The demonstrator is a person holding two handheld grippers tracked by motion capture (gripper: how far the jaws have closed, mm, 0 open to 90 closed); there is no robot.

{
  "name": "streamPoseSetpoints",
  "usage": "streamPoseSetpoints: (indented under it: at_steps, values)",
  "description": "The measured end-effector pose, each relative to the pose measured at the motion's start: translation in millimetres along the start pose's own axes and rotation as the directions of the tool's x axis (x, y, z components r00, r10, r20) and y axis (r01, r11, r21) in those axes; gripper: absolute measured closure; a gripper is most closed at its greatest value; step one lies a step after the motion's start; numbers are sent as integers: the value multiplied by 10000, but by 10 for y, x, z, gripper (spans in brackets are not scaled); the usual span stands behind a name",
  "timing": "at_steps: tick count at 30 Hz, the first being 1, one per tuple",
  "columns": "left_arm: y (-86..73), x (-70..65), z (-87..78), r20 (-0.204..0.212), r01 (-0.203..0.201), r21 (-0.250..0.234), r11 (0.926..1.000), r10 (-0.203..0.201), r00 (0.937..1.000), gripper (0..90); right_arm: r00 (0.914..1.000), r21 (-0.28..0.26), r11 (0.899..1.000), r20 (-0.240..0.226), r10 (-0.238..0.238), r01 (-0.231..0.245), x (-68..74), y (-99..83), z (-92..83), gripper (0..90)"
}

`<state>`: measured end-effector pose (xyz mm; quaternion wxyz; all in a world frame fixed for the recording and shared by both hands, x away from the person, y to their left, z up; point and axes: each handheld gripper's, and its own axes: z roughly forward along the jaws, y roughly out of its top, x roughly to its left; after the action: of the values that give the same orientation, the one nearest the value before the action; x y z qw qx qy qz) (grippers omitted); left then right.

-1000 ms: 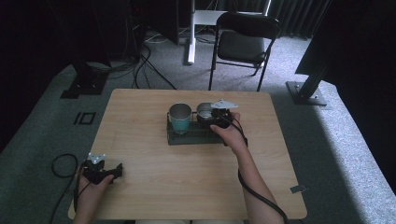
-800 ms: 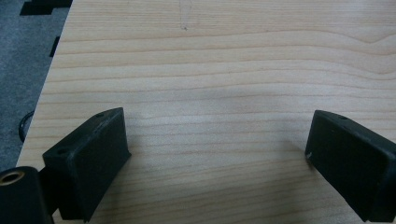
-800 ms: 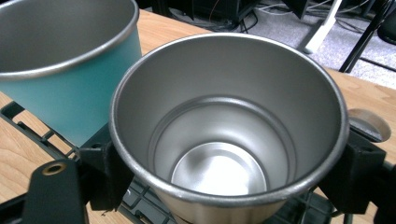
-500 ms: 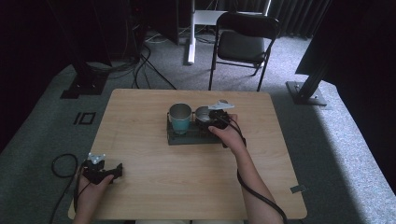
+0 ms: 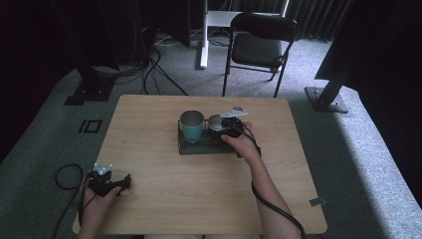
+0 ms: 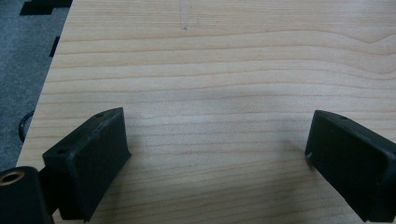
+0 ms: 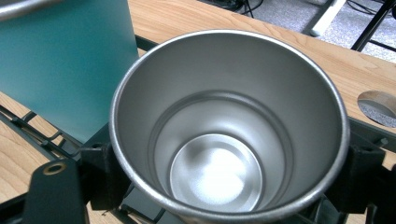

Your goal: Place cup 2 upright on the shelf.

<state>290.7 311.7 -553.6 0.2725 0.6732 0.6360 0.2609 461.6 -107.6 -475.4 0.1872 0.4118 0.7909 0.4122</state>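
The right gripper [image 7: 229, 186] clamps the steel cup [image 7: 229, 126] between its jaws over the dark rack [image 5: 204, 147], its outer wall hidden; the left gripper [image 6: 219, 154] gapes empty.

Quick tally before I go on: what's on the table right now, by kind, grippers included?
Metal cups: 2, a teal-sided steel cup and a plain silver steel cup, held between the right gripper's jaws
Dark wire rack: 1
Handheld black two-jaw grippers: 2, left gripper, right gripper
Total: 5
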Motion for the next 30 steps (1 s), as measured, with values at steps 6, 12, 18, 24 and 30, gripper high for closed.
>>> streamPoseSetpoints:
  at_steps: [6, 12, 18, 24, 30]
  values:
    - [0, 0, 0, -2, 1, -1, 10000, -1, 10000, 65, 10000, -84, 9999, -29, -73, 73, -2, -14, -3, 174]
    - [0, 0, 0, 0, 1, 0, 10000, -1, 10000, 65, 9952, -296, 9958, -427, -881, 868, -35, -53, -7, 174]
    - [0, 0, 0, -7, 0, 0, 10000, 0, 10000, 65, 9930, -434, 9941, -596, -1023, 998, -76, -66, -39, 172]
    - [0, -1, 0, -3, 4, -4, 10000, -4, 10000, 65, 9936, -542, 9971, -963, -593, 543, -100, -80, -117, 141]
    - [0, 0, 0, -4, -1, -2, 10000, 1, 10000, 65, 9931, -695, 9965, -1048, -529, 457, -103, -107, -209, 140]
